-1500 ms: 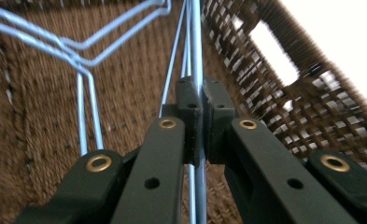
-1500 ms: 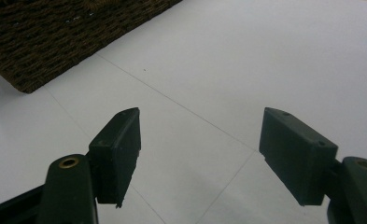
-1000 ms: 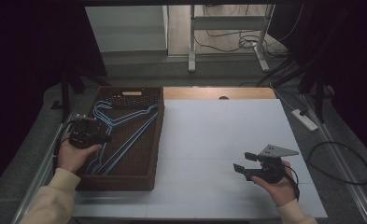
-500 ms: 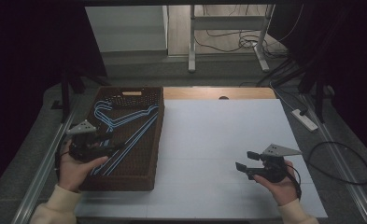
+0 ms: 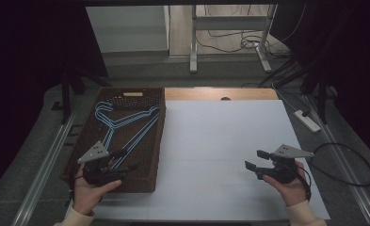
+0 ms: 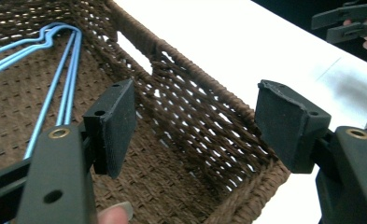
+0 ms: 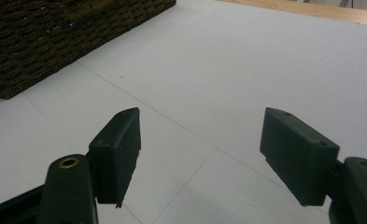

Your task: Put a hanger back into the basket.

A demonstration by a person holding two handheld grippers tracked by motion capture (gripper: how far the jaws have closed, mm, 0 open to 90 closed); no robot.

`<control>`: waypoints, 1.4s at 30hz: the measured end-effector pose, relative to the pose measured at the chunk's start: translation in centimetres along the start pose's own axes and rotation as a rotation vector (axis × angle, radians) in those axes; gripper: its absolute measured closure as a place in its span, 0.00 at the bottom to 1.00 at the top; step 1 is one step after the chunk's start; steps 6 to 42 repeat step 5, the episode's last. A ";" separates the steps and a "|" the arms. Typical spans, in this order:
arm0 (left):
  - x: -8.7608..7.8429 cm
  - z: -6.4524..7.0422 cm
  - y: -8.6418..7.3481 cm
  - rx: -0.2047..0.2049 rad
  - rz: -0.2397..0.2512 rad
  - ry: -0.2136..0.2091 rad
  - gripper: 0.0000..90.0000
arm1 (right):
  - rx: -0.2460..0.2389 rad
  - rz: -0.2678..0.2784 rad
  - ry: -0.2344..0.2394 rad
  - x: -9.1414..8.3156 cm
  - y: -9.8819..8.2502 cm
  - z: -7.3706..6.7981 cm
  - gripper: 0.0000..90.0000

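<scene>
Left gripper, fingers just opened wide and empty, hangs over the near end of the wicker basket. The blue hangers lie inside. Right gripper, open and empty, hovers over the desk.

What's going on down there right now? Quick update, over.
Left gripper jaws just opened, nothing between them. Right gripper open over white table. Blue hangers lie in wicker basket. Nothing blocking.

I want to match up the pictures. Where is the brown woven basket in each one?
High view: the brown woven basket lies at the left of the white table, blue wire hangers inside.
Left gripper view: its woven wall runs between the open left gripper jaws; hangers upper left.
Right gripper view: its corner fills the upper left.
Shared landmark: the white table beside it.
</scene>
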State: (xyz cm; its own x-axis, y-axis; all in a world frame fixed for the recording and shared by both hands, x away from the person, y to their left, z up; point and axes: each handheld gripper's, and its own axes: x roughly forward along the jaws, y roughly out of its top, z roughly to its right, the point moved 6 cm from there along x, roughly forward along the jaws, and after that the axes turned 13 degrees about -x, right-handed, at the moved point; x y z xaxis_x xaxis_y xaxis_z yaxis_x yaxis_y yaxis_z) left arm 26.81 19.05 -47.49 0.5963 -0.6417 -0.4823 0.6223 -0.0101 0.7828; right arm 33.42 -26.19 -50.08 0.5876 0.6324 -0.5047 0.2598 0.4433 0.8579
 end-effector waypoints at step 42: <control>0.1 0.2 0.0 0.008 0.008 -0.002 0.34 | -0.012 0.002 -0.007 -0.2 0.2 0.0 0.33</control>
